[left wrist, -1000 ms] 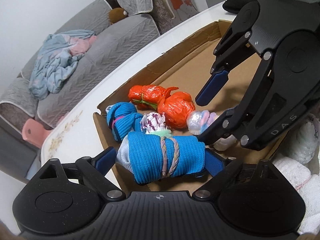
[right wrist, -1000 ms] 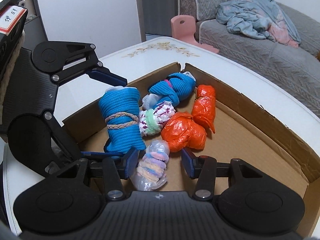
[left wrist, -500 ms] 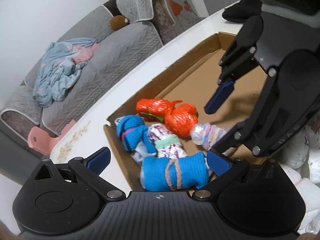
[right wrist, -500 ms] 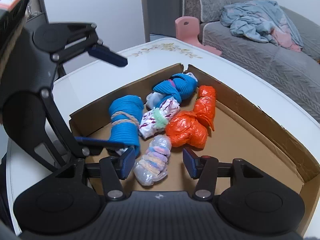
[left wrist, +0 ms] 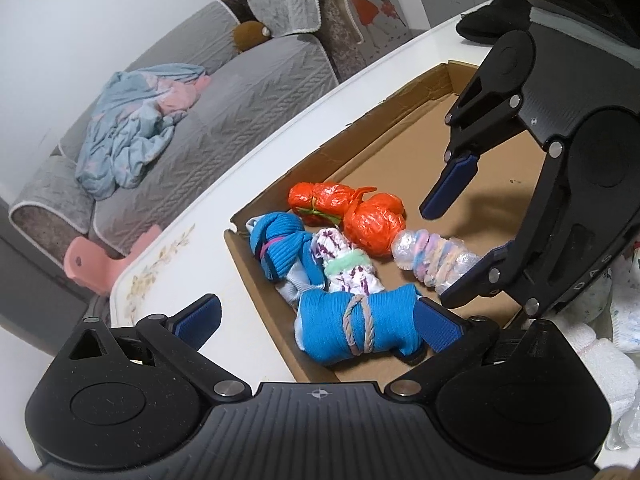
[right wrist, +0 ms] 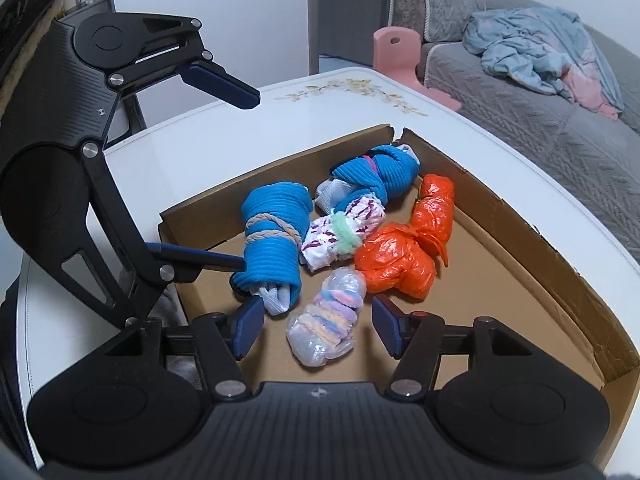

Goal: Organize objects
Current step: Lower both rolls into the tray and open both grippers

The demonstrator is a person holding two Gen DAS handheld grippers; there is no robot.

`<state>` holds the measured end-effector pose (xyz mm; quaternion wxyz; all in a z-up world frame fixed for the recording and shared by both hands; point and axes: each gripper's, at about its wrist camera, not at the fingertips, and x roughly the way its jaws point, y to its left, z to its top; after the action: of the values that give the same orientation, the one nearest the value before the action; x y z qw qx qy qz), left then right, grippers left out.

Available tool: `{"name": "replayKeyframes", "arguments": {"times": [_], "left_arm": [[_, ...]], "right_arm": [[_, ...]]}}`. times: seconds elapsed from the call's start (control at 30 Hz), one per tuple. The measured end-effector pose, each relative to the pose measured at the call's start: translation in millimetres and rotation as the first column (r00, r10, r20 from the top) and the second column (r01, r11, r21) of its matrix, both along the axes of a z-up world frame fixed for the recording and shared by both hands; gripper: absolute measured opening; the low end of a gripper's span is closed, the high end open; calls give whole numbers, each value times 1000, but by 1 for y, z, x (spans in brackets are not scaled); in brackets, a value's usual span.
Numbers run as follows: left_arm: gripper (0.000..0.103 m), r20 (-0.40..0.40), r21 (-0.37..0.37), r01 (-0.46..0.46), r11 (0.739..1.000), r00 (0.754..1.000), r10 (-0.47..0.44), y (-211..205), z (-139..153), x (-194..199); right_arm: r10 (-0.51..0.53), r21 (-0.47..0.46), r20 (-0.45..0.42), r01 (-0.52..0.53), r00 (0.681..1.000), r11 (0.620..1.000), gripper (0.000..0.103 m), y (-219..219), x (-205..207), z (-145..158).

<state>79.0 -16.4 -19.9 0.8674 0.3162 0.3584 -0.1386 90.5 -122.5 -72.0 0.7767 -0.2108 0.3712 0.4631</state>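
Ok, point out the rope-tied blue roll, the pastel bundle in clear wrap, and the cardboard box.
rope-tied blue roll (right wrist: 272, 236): right wrist view, rope band.
pastel bundle (right wrist: 326, 326): right wrist view, middle.
cardboard box (right wrist: 520, 220): right wrist view, far wall.

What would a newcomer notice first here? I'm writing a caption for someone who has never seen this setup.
Bright bundles clustered at one corner of a shallow cardboard box: two orange plastic-wrapped bundles, and a blue rolled sock bundle tied with braided cord nearest the box's left wall. Next, the two black grippers: the left gripper open beside the corded bundle, and the right gripper open around a clear-wrapped pastel bundle.
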Motion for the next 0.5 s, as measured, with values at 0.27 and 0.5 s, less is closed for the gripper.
{"name": "replayKeyframes", "arguments": {"times": [0.27,0.5], "left_arm": [[102,0,-36,-14,999,1000,14,3,3,-7],[102,10,-52,-30,998,999,30,7,8,-11]], "right_arm": [[-5,-1,8,5,1000,1000,60,1,-4,4],[-5,-1,17,5,1000,1000,60,3,-7,7]]}}
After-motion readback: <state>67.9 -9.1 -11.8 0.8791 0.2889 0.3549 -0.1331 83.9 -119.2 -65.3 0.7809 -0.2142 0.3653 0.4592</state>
